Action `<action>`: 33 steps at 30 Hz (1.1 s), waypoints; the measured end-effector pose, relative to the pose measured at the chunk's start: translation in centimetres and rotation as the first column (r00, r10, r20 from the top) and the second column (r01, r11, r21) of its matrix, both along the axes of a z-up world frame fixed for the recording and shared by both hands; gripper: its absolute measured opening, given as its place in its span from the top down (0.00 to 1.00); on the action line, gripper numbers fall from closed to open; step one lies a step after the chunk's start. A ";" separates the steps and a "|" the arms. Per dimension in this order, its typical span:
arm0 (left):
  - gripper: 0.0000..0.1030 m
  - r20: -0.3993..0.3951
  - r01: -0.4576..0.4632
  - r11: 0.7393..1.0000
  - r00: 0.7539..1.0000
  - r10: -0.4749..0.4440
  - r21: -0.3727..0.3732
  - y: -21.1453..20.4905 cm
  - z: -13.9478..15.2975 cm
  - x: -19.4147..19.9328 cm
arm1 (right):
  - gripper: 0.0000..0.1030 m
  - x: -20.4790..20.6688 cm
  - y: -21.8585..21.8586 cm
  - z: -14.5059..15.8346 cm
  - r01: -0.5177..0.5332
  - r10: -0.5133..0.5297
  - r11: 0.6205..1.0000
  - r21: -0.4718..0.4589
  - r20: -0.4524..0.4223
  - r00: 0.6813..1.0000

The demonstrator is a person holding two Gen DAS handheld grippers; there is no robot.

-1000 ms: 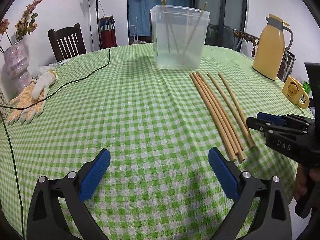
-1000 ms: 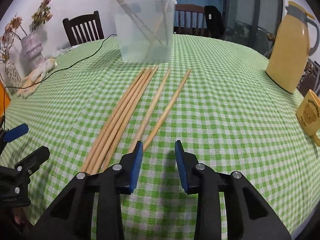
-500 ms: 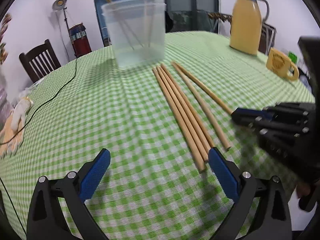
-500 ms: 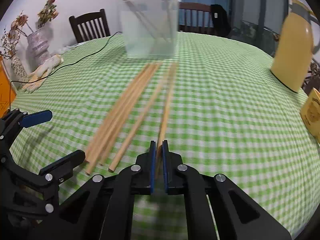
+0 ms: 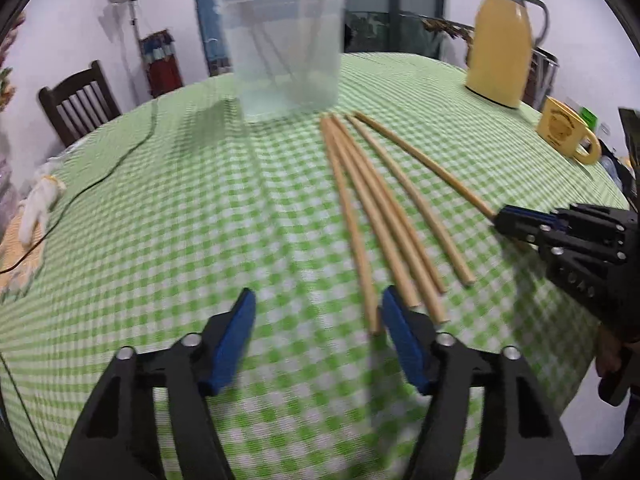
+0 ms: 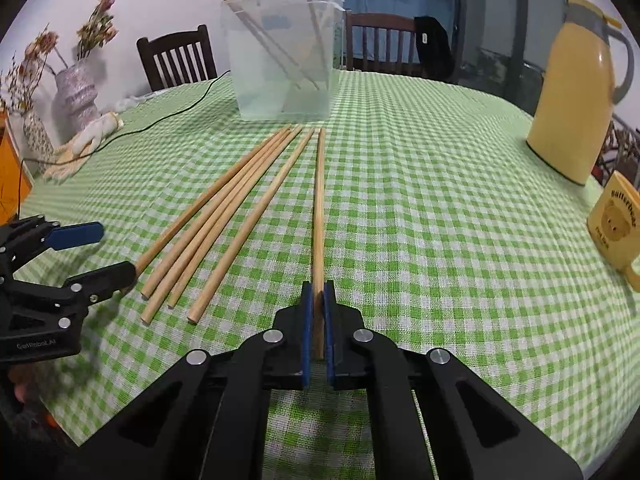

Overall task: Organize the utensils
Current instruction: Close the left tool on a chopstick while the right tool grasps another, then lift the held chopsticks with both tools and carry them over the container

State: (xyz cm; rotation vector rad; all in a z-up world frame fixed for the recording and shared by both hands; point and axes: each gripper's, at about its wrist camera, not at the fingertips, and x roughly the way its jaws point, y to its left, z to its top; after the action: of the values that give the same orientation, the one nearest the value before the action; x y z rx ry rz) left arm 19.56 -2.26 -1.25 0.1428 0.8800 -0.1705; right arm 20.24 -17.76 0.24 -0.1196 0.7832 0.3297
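Several wooden chopsticks (image 5: pixel 376 204) lie side by side on the green checked tablecloth (image 5: pixel 200 220), pointing at a clear plastic tub (image 5: pixel 286 52) that holds a few more. My right gripper (image 6: pixel 316 292) is shut on the near end of the rightmost chopstick (image 6: pixel 319 200); from the left wrist it shows at the right (image 5: pixel 500 218). My left gripper (image 5: pixel 316 304) hovers at the near ends, its jaws closing. The leftmost chopstick (image 5: pixel 356 240) ends just inside its right pad, with a wide gap to the other pad. From the right wrist the left gripper (image 6: pixel 92 252) shows at the left edge.
A yellow thermos jug (image 6: pixel 576 88) and a yellow mug (image 6: pixel 614 216) stand at the right. Knitted gloves (image 6: pixel 92 136), a black cable (image 5: pixel 120 160) and vases (image 6: pixel 76 96) sit at the left. Dark wooden chairs (image 6: pixel 176 60) ring the far side. The table edge is close below both grippers.
My right gripper closed on the rightmost chopstick and swung it slightly away from the others. My left gripper moved right to the chopsticks' near ends and its jaws narrowed.
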 end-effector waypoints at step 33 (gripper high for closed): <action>0.97 0.126 -0.001 0.992 0.992 0.017 -0.126 4.9 8.6 -4.3 | 0.95 -3.6 -0.8 6.5 -0.065 0.061 0.998 0.017 0.180 0.982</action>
State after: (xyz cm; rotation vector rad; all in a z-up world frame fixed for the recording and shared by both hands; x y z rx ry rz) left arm 15.26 2.63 7.39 0.0314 0.7413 -0.2061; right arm 16.59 -18.60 6.77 -0.1512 0.5976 0.3822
